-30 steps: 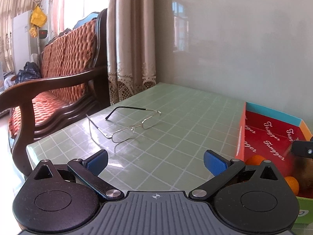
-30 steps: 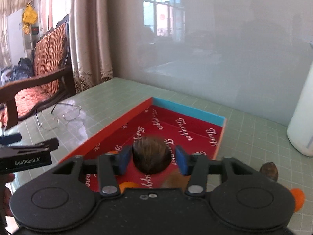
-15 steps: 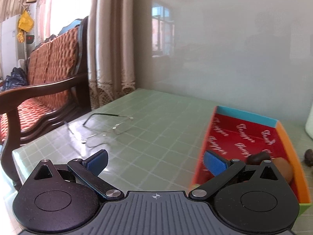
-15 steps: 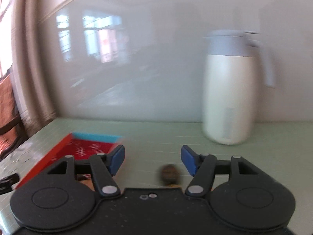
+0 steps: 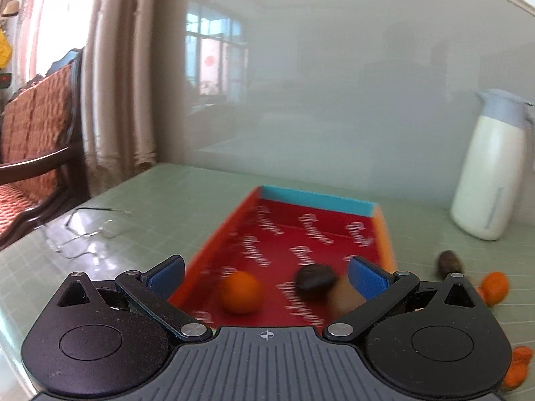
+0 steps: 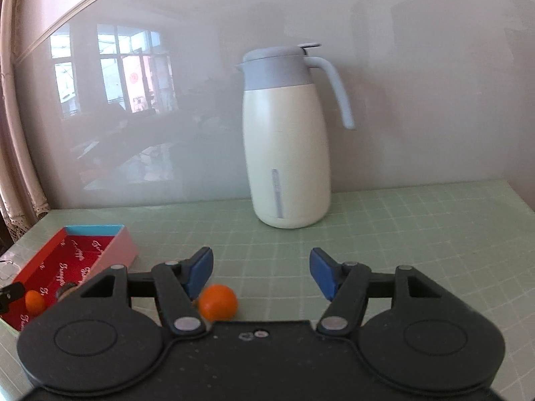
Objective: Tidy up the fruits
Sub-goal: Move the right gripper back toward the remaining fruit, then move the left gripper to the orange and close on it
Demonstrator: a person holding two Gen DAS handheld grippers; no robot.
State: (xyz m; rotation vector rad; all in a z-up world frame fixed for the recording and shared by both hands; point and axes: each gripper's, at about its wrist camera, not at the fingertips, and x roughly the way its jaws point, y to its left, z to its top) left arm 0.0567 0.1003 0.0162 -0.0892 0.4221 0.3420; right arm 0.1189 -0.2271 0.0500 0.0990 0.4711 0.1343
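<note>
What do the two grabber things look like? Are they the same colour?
Nearly the same. The left tool has black arms, two round black discs, silver pivot pins and blue finger pads, above a ribbed grey body with a small crosshair mark. The right tool has the same black arms, discs and blue pads, but its body is plain black with small screws. No cables or sleeves show.

This is a home, most likely a living room. A carved wooden armchair (image 5: 36, 153) with orange patterned cushions stands past the left edge of the tabletop (image 5: 187, 193), beside long beige curtains (image 5: 113, 77) over a bright window. Near the tabletop's far edge stands a cream thermos jug (image 6: 287, 140), and a pair of glasses (image 5: 88, 234) lies near the left edge.
</note>
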